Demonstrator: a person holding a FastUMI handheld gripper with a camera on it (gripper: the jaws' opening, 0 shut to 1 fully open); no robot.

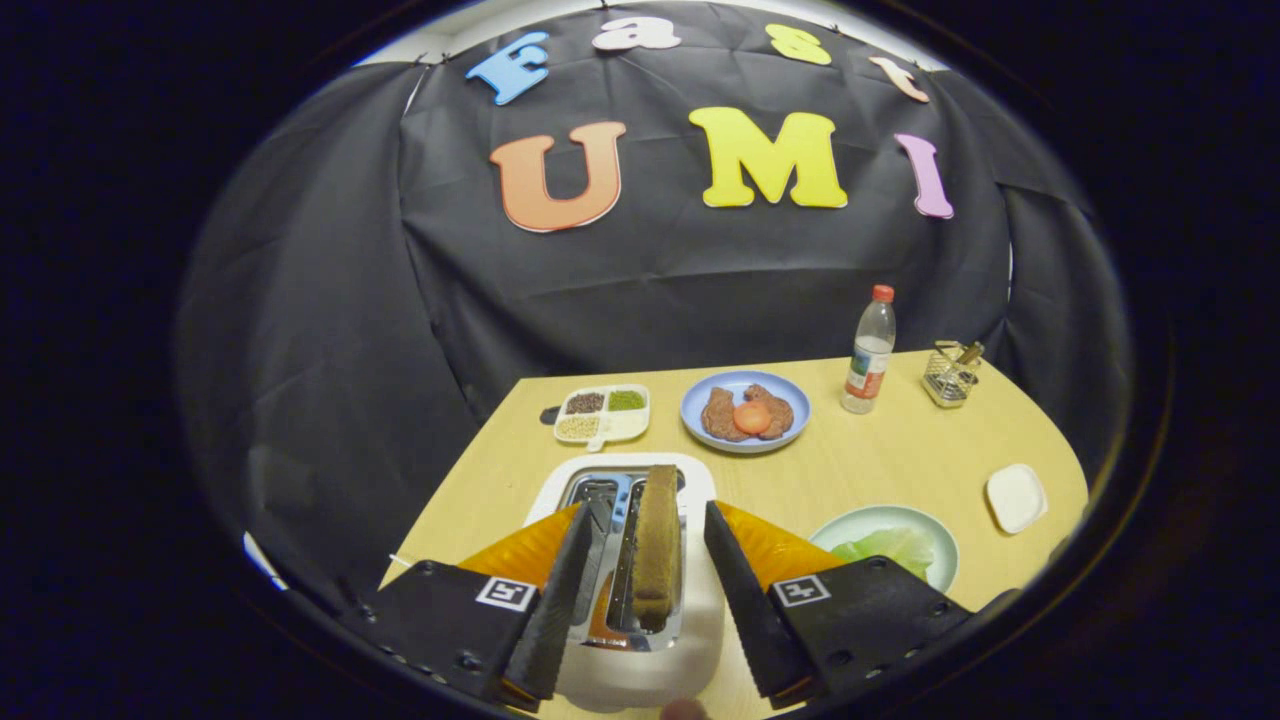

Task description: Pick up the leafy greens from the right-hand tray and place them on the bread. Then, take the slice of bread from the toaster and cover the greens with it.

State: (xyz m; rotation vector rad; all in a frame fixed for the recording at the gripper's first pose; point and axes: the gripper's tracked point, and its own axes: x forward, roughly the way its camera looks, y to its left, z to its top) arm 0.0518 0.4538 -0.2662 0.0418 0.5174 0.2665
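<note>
Bread slice (657, 545), browned, stands upright in toaster (640, 660) between the released tool's (640, 580) fingers.

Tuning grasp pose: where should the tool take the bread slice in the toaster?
Grip the bread slice by its raised top edge, coming straight down from above. It stands upright in the toaster slot, so only that upper part is free. The open tool already straddles it, one finger facing each flat face.

Water bottle (869, 350), wire basket (950, 375), seed tray (603, 414)
</note>
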